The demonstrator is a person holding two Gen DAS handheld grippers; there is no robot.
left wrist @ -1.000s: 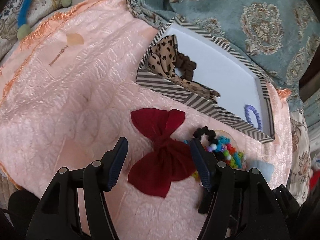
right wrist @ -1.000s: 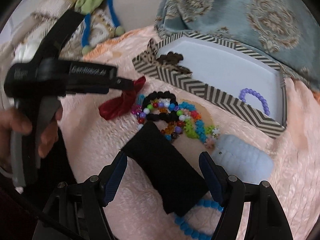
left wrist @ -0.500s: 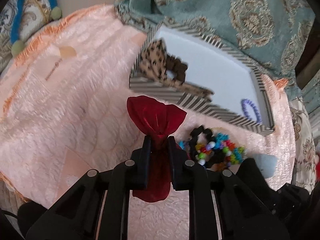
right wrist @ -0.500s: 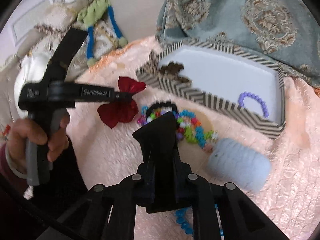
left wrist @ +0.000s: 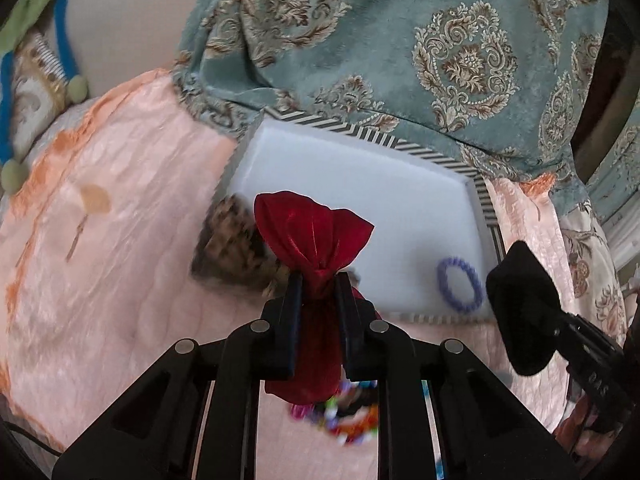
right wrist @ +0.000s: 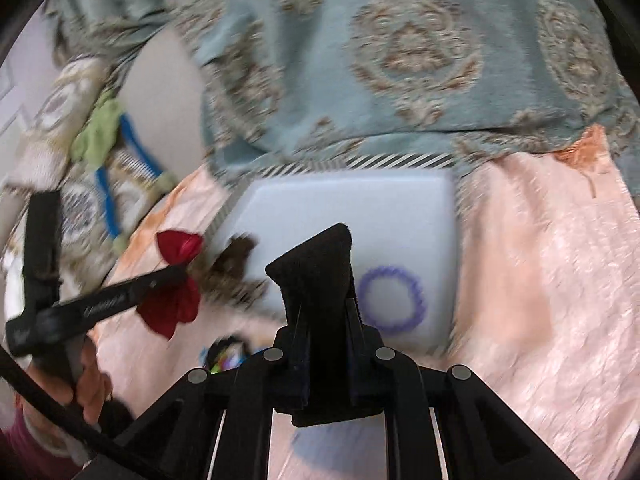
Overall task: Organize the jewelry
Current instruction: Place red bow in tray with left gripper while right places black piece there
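Left tool (left wrist: 317,280) pinches red bow (left wrist: 310,226), right tool (right wrist: 325,304) black pouch (right wrist: 316,264); beads blurred.

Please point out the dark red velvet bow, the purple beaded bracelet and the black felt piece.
Dark red velvet bow (left wrist: 310,224): left wrist view, upper lobe.
Purple beaded bracelet (right wrist: 418,294): right wrist view, right arc.
Black felt piece (right wrist: 316,276): right wrist view, middle.

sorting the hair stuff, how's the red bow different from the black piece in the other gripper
The red bow is shiny velvet gathered at a knot, its lobes fanning out above and below the left gripper; the black piece is matte, flat and unknotted, standing up from the right gripper. Shared: both are soft fabric, pinched in shut jaws and lifted near the striped tray.
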